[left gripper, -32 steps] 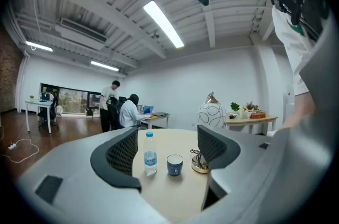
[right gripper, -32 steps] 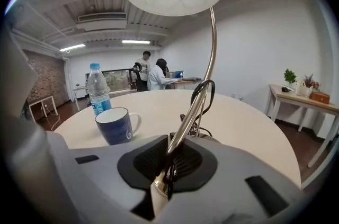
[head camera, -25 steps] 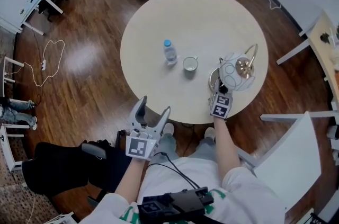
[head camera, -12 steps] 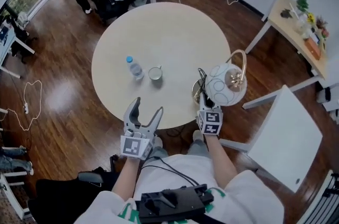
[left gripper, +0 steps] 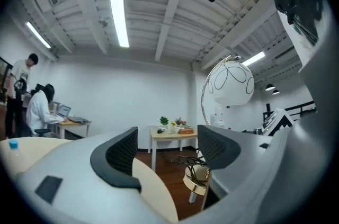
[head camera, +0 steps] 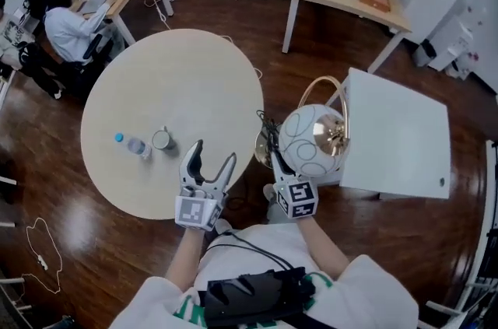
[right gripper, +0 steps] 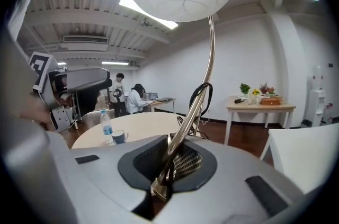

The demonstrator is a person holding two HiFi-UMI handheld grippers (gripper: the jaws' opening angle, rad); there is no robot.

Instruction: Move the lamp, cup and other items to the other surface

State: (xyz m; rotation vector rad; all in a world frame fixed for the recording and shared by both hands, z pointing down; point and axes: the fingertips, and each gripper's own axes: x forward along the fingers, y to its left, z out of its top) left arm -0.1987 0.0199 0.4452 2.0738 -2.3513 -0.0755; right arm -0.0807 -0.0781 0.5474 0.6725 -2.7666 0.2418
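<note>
Both right fingers (right gripper: 142, 163) around lamp stem (right gripper: 212, 59)

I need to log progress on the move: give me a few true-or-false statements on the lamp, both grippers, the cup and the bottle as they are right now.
1. The right gripper is shut on the stem of the lamp. True.
2. The left gripper holds the cup. False: its jaws are apart and empty, and the cup stands on the round table.
3. The lamp stands on the white table. False: it is held up over the gap between the two tables.
4. The bottle is next to the cup on the round table. True.
</note>
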